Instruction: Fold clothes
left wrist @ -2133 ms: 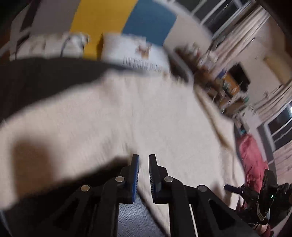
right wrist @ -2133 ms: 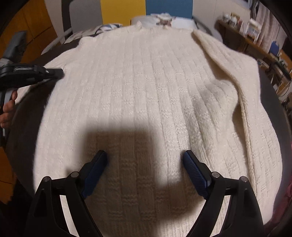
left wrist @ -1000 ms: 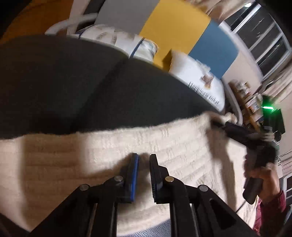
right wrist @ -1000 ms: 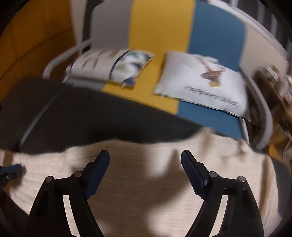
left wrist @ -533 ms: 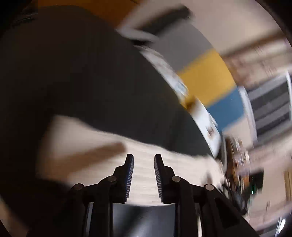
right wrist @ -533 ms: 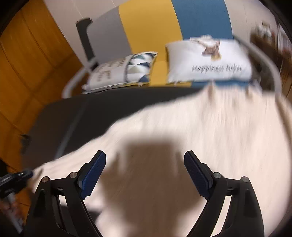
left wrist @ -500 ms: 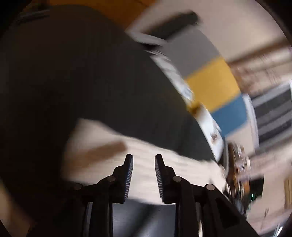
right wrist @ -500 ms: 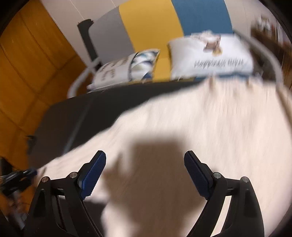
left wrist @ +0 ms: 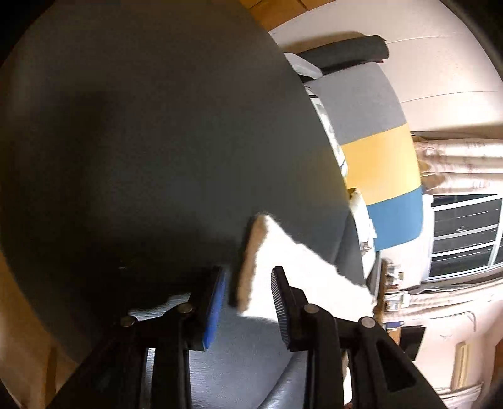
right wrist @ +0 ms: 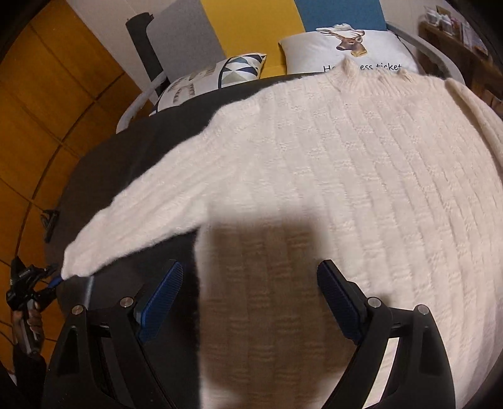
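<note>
Now the left tongs (left wrist: 246, 303) open, sleeve (left wrist: 251, 267) spread outward.

— What stands behind the dark grey bed (right wrist: 132, 151)?

— A headboard (right wrist: 251, 22) in grey, yellow and blue panels, with two pillows: a geometric-print pillow (right wrist: 213, 78) and a white deer-print pillow (right wrist: 352, 50).

— And the walls?

— Orange wood panelling (right wrist: 47, 103) on one side, a dark window (left wrist: 465, 236) with pale curtains (left wrist: 459, 160) on another, and a cluttered shelf (right wrist: 456, 22) nearby.
</note>
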`<state>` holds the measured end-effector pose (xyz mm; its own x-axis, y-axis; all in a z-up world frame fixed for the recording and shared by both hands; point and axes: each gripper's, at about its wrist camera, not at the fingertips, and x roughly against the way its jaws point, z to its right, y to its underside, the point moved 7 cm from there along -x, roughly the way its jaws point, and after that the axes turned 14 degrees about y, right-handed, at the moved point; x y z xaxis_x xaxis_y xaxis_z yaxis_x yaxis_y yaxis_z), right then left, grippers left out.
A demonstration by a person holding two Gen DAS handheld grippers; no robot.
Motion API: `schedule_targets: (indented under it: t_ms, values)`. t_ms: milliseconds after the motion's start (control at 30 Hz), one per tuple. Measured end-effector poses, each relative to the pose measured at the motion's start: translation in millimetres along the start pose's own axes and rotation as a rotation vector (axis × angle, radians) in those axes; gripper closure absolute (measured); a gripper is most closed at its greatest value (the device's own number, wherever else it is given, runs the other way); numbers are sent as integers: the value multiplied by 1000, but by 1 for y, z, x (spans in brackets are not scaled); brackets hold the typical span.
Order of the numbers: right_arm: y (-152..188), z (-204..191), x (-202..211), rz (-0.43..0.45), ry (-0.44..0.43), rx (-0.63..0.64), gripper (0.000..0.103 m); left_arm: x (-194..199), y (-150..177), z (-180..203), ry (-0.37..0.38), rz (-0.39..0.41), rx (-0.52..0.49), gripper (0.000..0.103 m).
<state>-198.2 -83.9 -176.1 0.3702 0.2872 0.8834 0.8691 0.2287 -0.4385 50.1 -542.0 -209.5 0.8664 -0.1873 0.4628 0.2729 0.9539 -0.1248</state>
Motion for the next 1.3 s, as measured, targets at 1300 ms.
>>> schedule_targets:
  t_ms: [1300]
  values:
    - [27,-81,-2,-20,13,152,13,-22,-14,17,179,-147,-30,73]
